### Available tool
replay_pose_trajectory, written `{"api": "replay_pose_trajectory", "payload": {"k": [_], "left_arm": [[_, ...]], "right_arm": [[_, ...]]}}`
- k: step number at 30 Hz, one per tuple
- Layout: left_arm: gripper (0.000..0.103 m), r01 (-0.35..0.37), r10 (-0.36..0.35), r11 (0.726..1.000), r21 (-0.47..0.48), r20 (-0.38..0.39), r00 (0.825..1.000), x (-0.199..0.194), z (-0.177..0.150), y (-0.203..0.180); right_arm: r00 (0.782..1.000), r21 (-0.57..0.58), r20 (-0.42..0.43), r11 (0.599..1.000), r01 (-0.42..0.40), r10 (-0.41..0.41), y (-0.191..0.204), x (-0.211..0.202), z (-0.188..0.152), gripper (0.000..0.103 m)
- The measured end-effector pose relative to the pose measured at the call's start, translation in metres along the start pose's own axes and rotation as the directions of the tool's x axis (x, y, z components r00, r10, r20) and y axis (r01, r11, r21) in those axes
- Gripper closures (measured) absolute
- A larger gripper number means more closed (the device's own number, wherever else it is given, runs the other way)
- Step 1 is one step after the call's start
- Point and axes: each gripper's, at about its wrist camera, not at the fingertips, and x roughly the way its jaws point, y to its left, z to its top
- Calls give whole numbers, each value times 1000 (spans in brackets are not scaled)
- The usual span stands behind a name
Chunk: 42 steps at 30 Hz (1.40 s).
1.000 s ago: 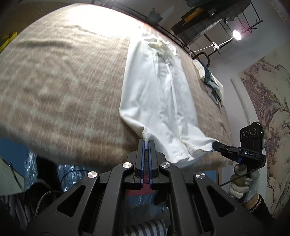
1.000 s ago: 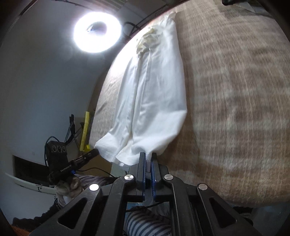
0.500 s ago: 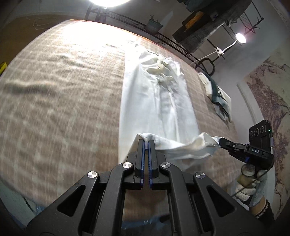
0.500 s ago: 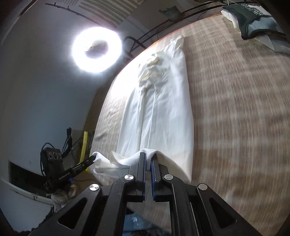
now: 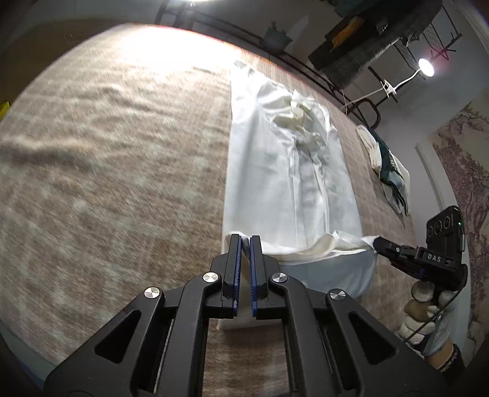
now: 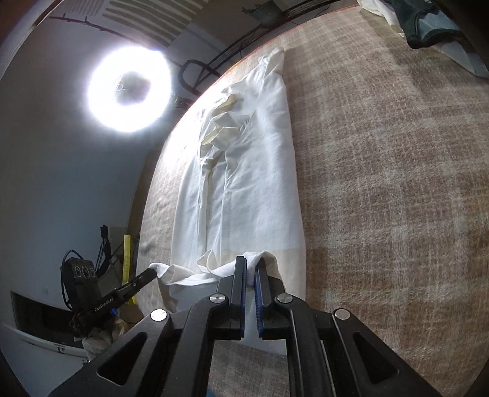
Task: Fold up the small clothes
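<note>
A long white shirt lies lengthwise on the brown checked cloth, collar at the far end. Its near hem is lifted and doubled over the lower part of the body. My left gripper is shut on the hem's left corner. In the right wrist view my right gripper has the other hem corner of the shirt between its pads, and its jaws are opening. Each view shows the other gripper at the side: the right gripper, held by a gloved hand, and the left gripper. The hem sags between them.
A pile of dark green and white clothes lies on the cloth to the right of the shirt, also seen as the pile in the right wrist view. A ring light and a clip lamp stand beyond the far edge.
Both grippers have carried the hem from the near edge of the surface forward over the shirt, so the bottom part now lies doubled. The right jaws have parted slightly.
</note>
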Motion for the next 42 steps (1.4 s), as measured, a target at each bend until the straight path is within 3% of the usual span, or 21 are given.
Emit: {"api": "replay_pose_trajectory", "payload": {"k": [3, 6, 11, 15, 21, 28, 32, 33, 34, 36, 37, 42], "left_arm": [[102, -1, 0, 998, 59, 24, 1000, -10, -2, -4], [102, -4, 0, 988, 155, 29, 1000, -18, -10, -13], [102, 0, 11, 967, 256, -45, 999, -5, -29, -26], [102, 17, 8, 965, 262, -95, 995, 10, -32, -34], [102, 5, 21, 962, 272, -92, 996, 31, -22, -44], [102, -79, 77, 973, 215, 21, 997, 46, 7, -34], [102, -69, 68, 984, 164, 11, 998, 34, 11, -16], [97, -71, 71, 984, 162, 8, 997, 28, 9, -12], [93, -75, 75, 984, 161, 6, 997, 23, 6, -9], [66, -71, 73, 988, 138, -10, 997, 11, -5, 1], [62, -59, 62, 992, 114, -23, 998, 6, -11, 8], [61, -22, 23, 1000, 12, -96, 995, 2, -35, 26]], "right_arm": [[1000, -21, 2, 1000, 22, -22, -1, -4, -1, 79], [999, -85, 20, 996, 39, -37, 4, -16, -7, 78], [1000, -210, -8, 978, 11, -13, 18, -22, -26, 81], [996, -277, -65, 960, 38, -58, 28, 0, -36, 85], [988, -326, -110, 943, 65, -106, 37, 33, -28, 86], [991, -278, 6, 951, 133, -137, 35, 38, 2, 84], [974, -246, 53, 943, 225, -219, 23, 25, 6, 79], [975, -239, 57, 945, 224, -217, 21, 18, 3, 70], [974, -237, 69, 944, 227, -217, 19, 10, -2, 69], [975, -235, 70, 946, 222, -211, 14, -4, -13, 69], [978, -226, 63, 951, 210, -201, 11, -8, -17, 69], [993, -150, 13, 982, 116, -115, -8, -25, -44, 66]]}}
